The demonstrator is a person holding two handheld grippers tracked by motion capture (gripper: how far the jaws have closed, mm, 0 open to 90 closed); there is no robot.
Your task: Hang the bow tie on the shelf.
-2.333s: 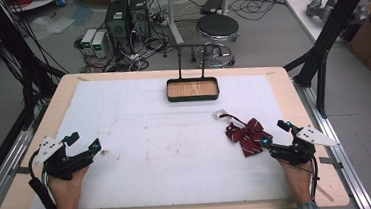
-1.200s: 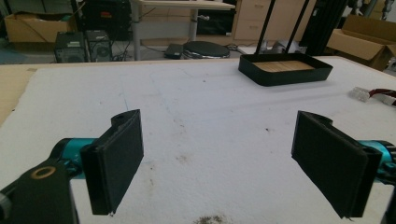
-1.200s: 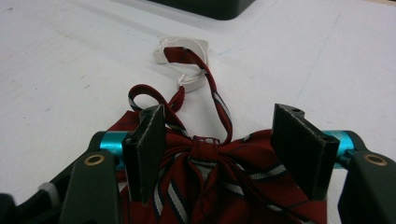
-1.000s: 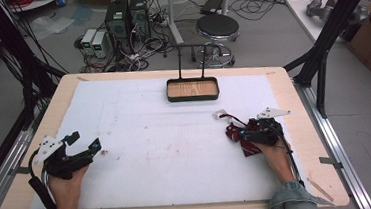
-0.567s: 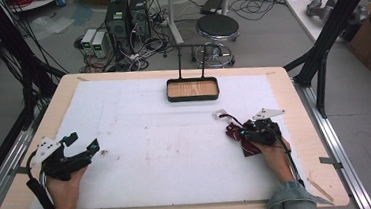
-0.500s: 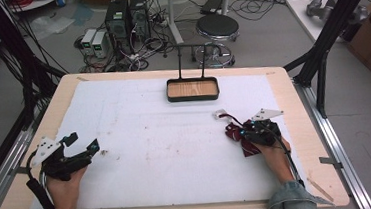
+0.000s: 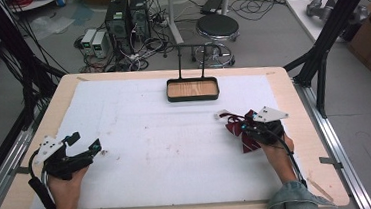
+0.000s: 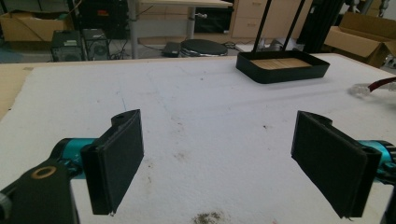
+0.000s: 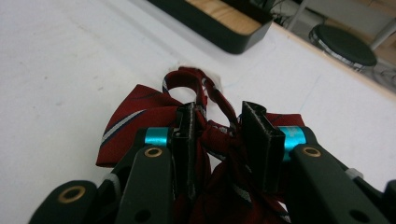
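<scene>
right of the black tray point(image 7: 192, 90) and nearer the person, a red striped bow tie point(image 9: 140, 116) lies on the white table cover point(image 7: 177, 150). the right gripper point(image 9: 217, 135) is down on it, jaws narrowed around the knot with cloth between them, though a gap remains. this looks like the grasping step; next comes closing fully, then lifting cleanly. far left of the tray, the left gripper point(image 8: 219, 158) hangs with jaws wide apart, holding nothing.
</scene>
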